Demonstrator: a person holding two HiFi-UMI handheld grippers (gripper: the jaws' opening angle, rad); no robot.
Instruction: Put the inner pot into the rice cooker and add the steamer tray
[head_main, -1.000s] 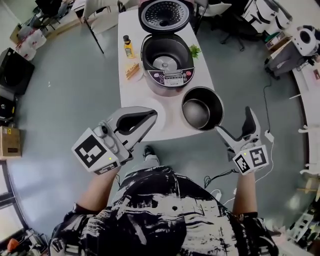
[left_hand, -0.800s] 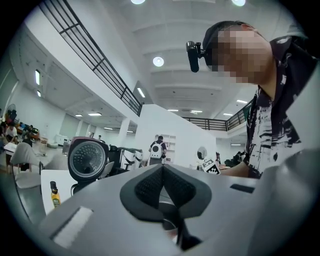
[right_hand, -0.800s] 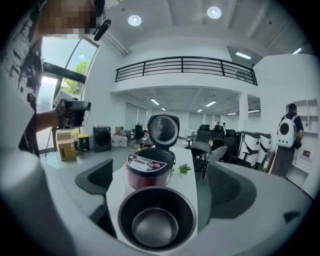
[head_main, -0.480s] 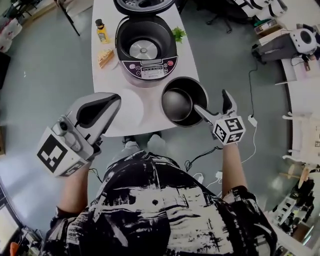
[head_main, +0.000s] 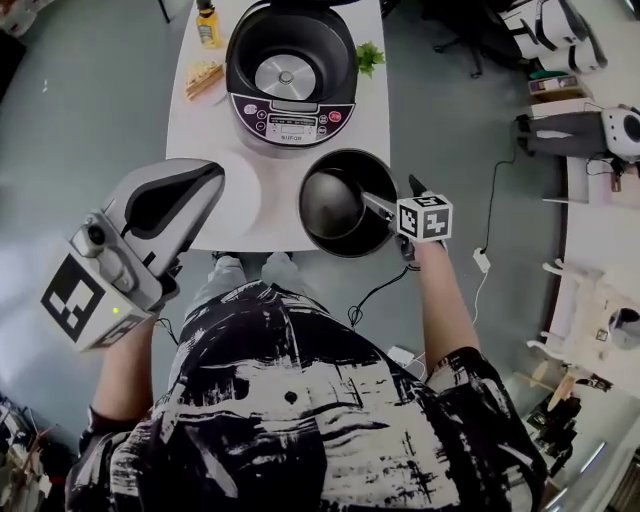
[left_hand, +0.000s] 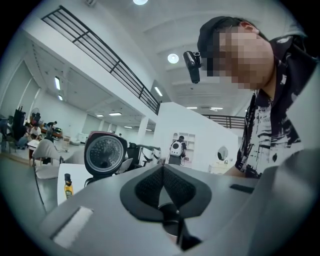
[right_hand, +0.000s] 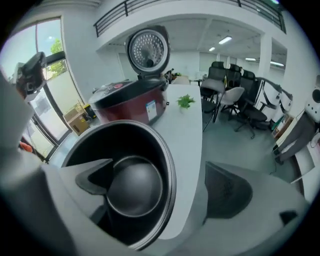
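Item 1: right gripper (head_main: 388, 193). I am bringing it in over the inner pot (head_main: 335, 205). A second ago it was hanging off the table's near edge, clear of the pot. Now its jaws are standing apart astride the pot's right rim, one inside the bowl and one outside, not clamped on it.

Item 2: inner pot. It is sitting upright on the white table (head_main: 200, 150) where it stood before, just in front of the rice cooker (head_main: 290, 110), outside it.

Item 3: rice cooker. Its lid is standing up and its well is showing bare.

Item 4: left gripper (head_main: 208, 182). I am still keeping it low at the table's near-left corner, pads pressed together on nothing.

Item 5: bottle (head_main: 207, 25) and green sprig (head_main: 369, 57), flanking the cooker.
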